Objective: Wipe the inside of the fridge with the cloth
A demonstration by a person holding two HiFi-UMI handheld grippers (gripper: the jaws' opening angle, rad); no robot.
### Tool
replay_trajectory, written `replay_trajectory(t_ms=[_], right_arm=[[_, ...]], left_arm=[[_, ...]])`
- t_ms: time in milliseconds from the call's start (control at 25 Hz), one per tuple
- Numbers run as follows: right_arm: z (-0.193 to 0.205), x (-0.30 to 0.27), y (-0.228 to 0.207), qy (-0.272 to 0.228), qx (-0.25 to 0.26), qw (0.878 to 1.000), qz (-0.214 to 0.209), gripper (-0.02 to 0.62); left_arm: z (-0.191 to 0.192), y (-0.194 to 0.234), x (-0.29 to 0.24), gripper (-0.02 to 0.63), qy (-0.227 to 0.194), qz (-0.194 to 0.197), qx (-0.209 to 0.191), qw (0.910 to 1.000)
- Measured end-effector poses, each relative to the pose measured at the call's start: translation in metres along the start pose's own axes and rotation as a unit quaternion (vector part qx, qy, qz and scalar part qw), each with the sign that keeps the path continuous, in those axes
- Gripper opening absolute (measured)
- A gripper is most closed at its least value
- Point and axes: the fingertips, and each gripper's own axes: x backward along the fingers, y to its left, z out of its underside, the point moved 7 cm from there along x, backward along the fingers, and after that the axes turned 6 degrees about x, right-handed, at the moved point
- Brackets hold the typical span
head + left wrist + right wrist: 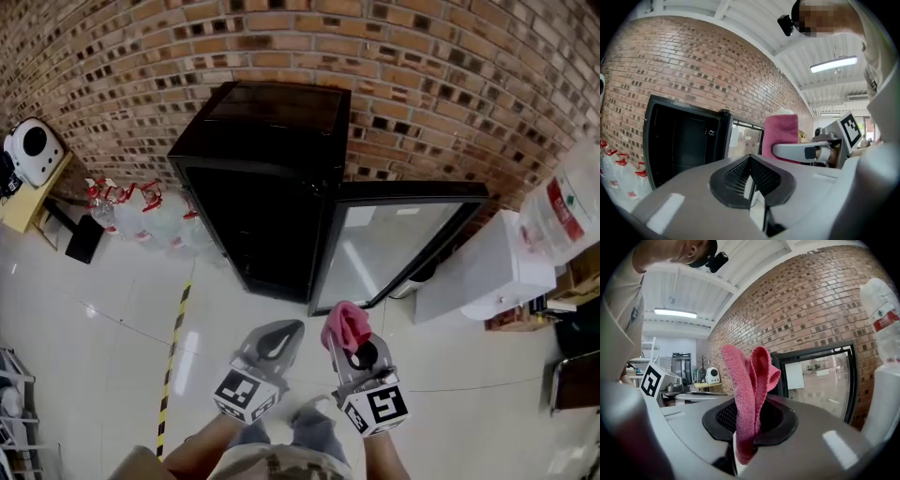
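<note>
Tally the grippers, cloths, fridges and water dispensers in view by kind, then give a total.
2 grippers: left gripper, right gripper
1 cloth, pink, held in the right gripper
1 fridge, black, door open
1 water dispenser, white
Total: 5

text: none legible | water bottle (565, 217) red label (561, 199) (too blurred to read)

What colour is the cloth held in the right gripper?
Pink: the folded towelling cloth shows best in the right gripper view.
</note>
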Motion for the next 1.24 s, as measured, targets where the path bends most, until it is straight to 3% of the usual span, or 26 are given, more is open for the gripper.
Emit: replay_trajectory(t_ms=[520, 880, 1240], right_arm=[[-0.028, 0.02, 0.147, 0.02, -0.011, 0.998, 0.056, 0.061], [-0.035, 0.013, 0.192, -0.003, -0.006, 0.998, 0.063, 0.061], [-0.027, 0.009, 0.219, 0.001, -0.011, 0.998, 0.07, 0.061]], left_arm=[[-0.052, 0.024, 0.126, -0.009, -0.033, 0.022, -0.022, 0.9989], [-0.056, 0.029, 0.168, -0.009, -0.045, 0.04, -0.005, 0.9982], [-0.06, 0.034, 0.189, -0.008, -0.051, 0.052, -0.027, 0.9969]])
